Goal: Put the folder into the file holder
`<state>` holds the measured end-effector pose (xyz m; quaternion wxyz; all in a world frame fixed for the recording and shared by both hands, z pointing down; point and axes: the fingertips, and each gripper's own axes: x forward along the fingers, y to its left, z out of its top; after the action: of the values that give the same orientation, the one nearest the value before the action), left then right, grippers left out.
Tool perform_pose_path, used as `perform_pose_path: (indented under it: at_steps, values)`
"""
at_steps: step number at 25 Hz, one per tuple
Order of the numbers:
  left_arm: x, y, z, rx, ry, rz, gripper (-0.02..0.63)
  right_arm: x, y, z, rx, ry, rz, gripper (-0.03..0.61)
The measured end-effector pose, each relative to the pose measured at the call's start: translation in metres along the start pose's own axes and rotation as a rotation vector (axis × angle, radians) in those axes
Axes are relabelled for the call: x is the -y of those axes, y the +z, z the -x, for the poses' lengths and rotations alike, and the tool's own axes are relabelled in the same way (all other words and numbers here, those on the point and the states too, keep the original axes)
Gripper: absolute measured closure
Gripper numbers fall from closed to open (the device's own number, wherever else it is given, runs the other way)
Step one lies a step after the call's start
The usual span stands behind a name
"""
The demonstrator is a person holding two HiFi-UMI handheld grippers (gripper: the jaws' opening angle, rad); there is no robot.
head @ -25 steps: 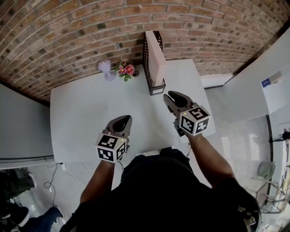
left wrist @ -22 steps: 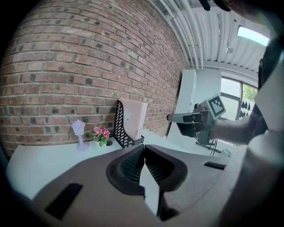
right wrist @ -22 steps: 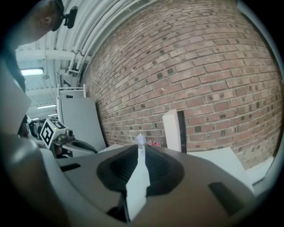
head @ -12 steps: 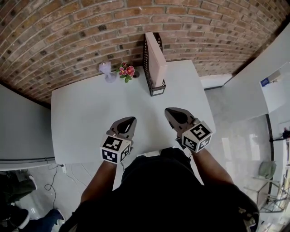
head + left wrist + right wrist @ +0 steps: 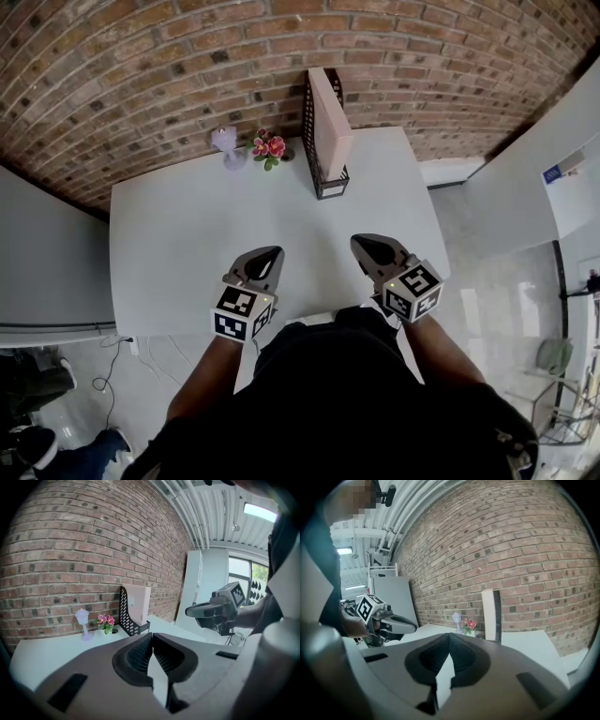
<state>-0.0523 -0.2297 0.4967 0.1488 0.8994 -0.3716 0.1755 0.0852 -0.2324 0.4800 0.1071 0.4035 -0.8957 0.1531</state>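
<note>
Two-handed hover over table [image 5: 187,244] near edge, left gripper [image 5: 271,252] and right gripper [image 5: 362,242] angled slightly down, fingers [image 5: 139,654] clenched

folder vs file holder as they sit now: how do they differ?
Colour: the folder is pale beige, the file holder black.
Surface: the folder is a plain solid slab, the file holder's side wall is perforated.
Height: the folder rises well above the file holder's low front lip.
Shared: both upright at the table's far edge, the folder inside the file holder.
</note>
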Motion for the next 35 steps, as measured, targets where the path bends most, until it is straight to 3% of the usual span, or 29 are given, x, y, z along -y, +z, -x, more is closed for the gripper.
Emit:
perform_pose_path:
  at_steps: [35]
  values:
    - [-0.020,0.002,0.016,0.025,0.050,0.018,0.609,-0.004,0.002,-0.025,-0.002,0.009,-0.041,0.575]
